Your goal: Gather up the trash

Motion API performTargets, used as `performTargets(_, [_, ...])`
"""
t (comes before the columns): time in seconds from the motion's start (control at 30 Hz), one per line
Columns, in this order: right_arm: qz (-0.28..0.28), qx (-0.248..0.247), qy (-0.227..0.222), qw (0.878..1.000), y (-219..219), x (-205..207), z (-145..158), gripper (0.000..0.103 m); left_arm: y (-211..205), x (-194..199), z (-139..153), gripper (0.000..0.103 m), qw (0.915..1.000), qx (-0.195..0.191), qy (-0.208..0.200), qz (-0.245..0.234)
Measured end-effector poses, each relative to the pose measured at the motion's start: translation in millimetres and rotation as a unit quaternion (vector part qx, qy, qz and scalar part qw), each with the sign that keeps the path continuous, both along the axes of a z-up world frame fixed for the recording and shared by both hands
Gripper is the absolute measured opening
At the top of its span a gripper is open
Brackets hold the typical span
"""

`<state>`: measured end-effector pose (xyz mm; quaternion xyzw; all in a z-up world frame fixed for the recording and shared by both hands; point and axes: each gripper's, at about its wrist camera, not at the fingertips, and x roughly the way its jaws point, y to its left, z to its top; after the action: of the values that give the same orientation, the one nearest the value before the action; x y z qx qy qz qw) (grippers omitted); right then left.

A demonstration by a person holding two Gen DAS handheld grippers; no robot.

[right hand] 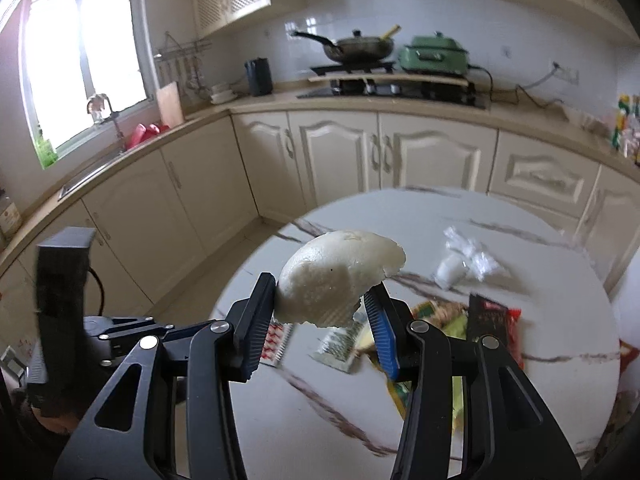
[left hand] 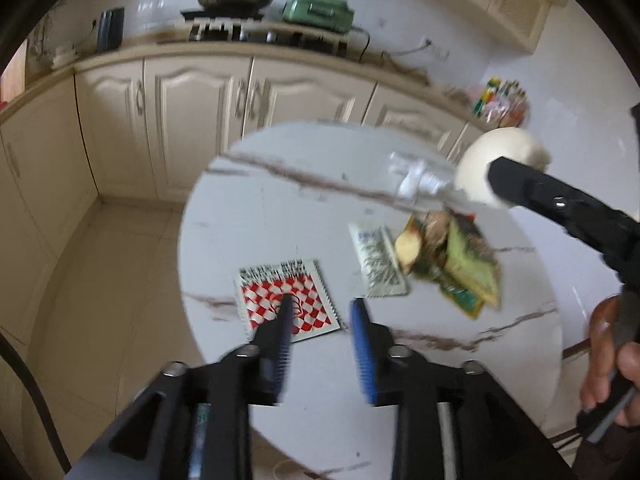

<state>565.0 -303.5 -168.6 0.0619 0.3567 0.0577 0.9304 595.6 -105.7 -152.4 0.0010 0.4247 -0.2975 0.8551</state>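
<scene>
Right wrist view showed my right gripper (right hand: 324, 300) clamped on a pale, rounded lump of dough-like food (right hand: 336, 276) with a torn, ragged edge, held up above the round marble counter (right hand: 540, 300). My left gripper (left hand: 320, 328) stood open with nothing between its pads, low over a red-and-white checkered packet (left hand: 286, 296) lying flat on the counter. Near it lay a grey printed sachet (left hand: 378, 260), green crumpled wrappers (left hand: 464, 264) and clear crinkled plastic (left hand: 416, 176).

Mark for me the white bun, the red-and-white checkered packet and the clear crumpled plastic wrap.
white bun (right hand: 328, 276): right wrist view, middle of its front face.
red-and-white checkered packet (left hand: 316, 300): left wrist view, its checkered right half.
clear crumpled plastic wrap (right hand: 468, 260): right wrist view, its centre.
</scene>
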Motion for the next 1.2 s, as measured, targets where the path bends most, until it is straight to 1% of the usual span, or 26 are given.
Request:
performTargets(0.03, [-0.002,0.000,0.005,1.000,-3,0,-4,0.043,-6,2,-5,0.040,0.9999,0.013,-0.001,0.001])
performTargets(0.07, [-0.004,0.002,0.010,1.000,-8,0,-9,0.043,-10,5,-7,0.044,0.9997,0.024,-0.004,0.003])
performTargets(0.1, [-0.006,0.002,0.014,1.000,-13,0,-13,0.043,-15,9,-11,0.044,0.9991,0.040,-0.003,0.010])
performTargets(0.17, [-0.008,0.007,0.022,1.000,-22,2,-21,0.043,-22,16,-15,0.045,0.9988,0.047,0.001,0.016])
performTargets(0.27, [-0.008,0.016,0.029,0.999,-33,3,-32,0.043,-32,21,-16,0.046,0.9979,0.060,-0.007,0.024])
performTargets(0.43, [-0.001,0.032,0.030,0.999,-42,4,-40,0.043,-51,21,-20,0.045,0.9928,0.113,-0.033,0.025])
performTargets(0.6, [0.009,0.045,0.028,0.999,-46,4,-45,0.043,-59,20,-28,0.043,0.9932,0.107,-0.034,0.029])
performTargets(0.63, [0.010,0.048,0.028,0.998,-45,3,-46,0.043,-60,19,-28,0.040,0.9935,0.105,-0.035,0.027])
performTargets(0.67, [0.011,0.050,0.027,0.998,-45,3,-46,0.043,-57,18,-29,0.031,0.9941,0.101,-0.033,0.025])
performTargets(0.73, [0.013,0.057,0.026,0.998,-48,3,-48,0.043,-60,15,-28,0.022,0.9951,0.092,-0.032,0.016])
performTargets(0.77, [0.014,0.060,0.026,0.998,-49,3,-48,0.043,-59,17,-29,0.010,0.9953,0.090,-0.032,0.013])
performTargets(0.8, [0.015,0.063,0.026,0.998,-50,3,-49,0.043,-60,17,-30,0.002,0.9969,0.075,-0.023,0.004])
performTargets(0.83, [0.016,0.063,0.027,0.997,-50,3,-49,0.043,-59,20,-32,0.000,0.9977,0.066,-0.017,0.004])
performTargets(0.9, [0.019,0.064,0.026,0.997,-51,3,-49,0.043,-57,22,-33,0.000,0.9980,0.060,-0.017,0.005])
performTargets(0.97, [0.021,0.068,0.026,0.997,-52,2,-50,0.043,-51,27,-34,0.000,0.9991,0.041,-0.003,0.010])
performTargets(1.13, [0.021,0.072,0.028,0.997,-54,2,-51,0.043,-53,24,-31,0.000,0.9974,0.066,-0.028,0.008])
performTargets(1.2, [0.022,0.074,0.028,0.997,-54,2,-52,0.043,-52,16,-24,0.000,0.9949,0.083,-0.054,0.018])
